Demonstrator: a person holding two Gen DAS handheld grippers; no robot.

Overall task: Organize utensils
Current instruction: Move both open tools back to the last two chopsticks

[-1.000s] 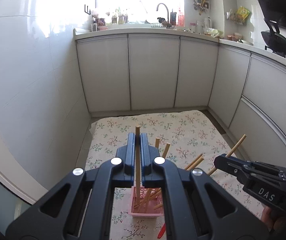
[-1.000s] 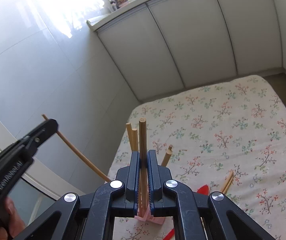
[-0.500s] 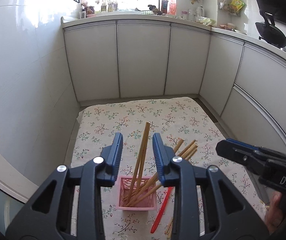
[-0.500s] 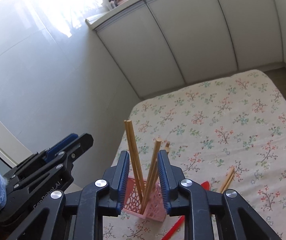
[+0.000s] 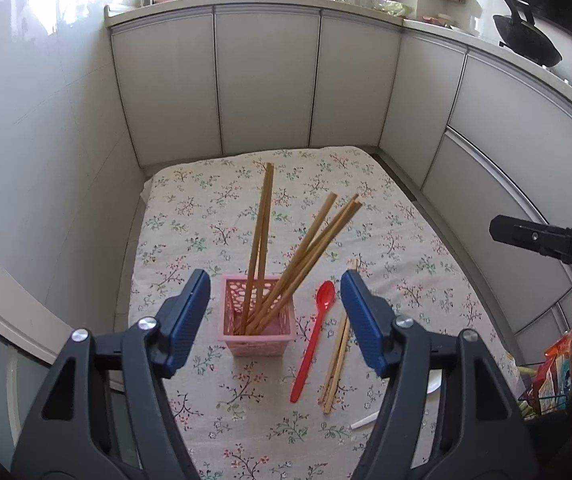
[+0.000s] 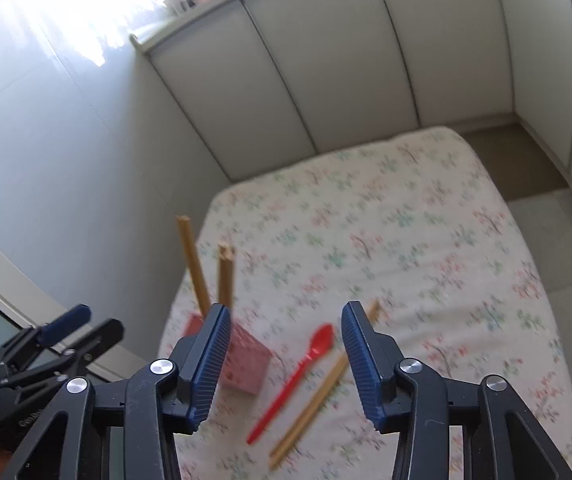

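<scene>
A pink lattice holder stands on the floral cloth with several wooden chopsticks upright in it. A red plastic spoon and loose chopsticks lie to its right. My left gripper is open and empty, above and short of the holder. My right gripper is open and empty above the red spoon and loose chopsticks, with the pink holder at its left finger. The right gripper also shows at the left wrist view's right edge.
White kitchen cabinets and a grey wall surround the cloth-covered table. A white utensil tip lies near the table's front right. Colourful packaging sits past the right edge. A wok sits on the counter.
Both grippers opened and let their chopsticks go into the pink holder, then drew back and up. The right gripper swung right over the spoon.
</scene>
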